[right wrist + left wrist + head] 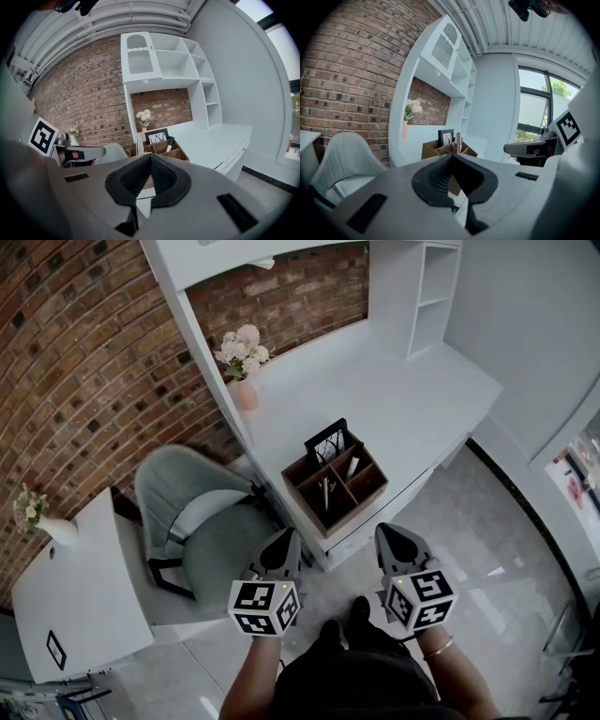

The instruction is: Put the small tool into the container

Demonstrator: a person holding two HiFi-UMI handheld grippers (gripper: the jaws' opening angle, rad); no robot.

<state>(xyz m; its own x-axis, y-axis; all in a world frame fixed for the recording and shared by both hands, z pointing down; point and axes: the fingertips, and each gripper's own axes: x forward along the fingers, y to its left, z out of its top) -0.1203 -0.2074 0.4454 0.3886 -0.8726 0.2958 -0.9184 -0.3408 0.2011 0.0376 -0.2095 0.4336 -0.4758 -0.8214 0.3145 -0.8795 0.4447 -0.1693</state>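
A brown wooden container (349, 503) with several compartments stands at the front edge of the white desk (403, 399). A thin metallic tool (326, 491) stands in one compartment and a dark pen-like tool (353, 465) in another. My left gripper (286, 540) and right gripper (394, 534) hover side by side over the floor, just short of the desk's front edge. Both are shut with nothing between their jaws. The container (436, 150) shows past the left gripper (451, 156) in the left gripper view. It also shows as the container (174, 151) beyond the right gripper (150, 156) in the right gripper view.
A black picture frame (325, 442) leans at the container's back. A grey chair (202, 526) stands left of the grippers. A pink vase of flowers (243, 367) sits on the desk's far left. White shelves (427, 296) rise at the back. A white side table (80, 587) is at the left.
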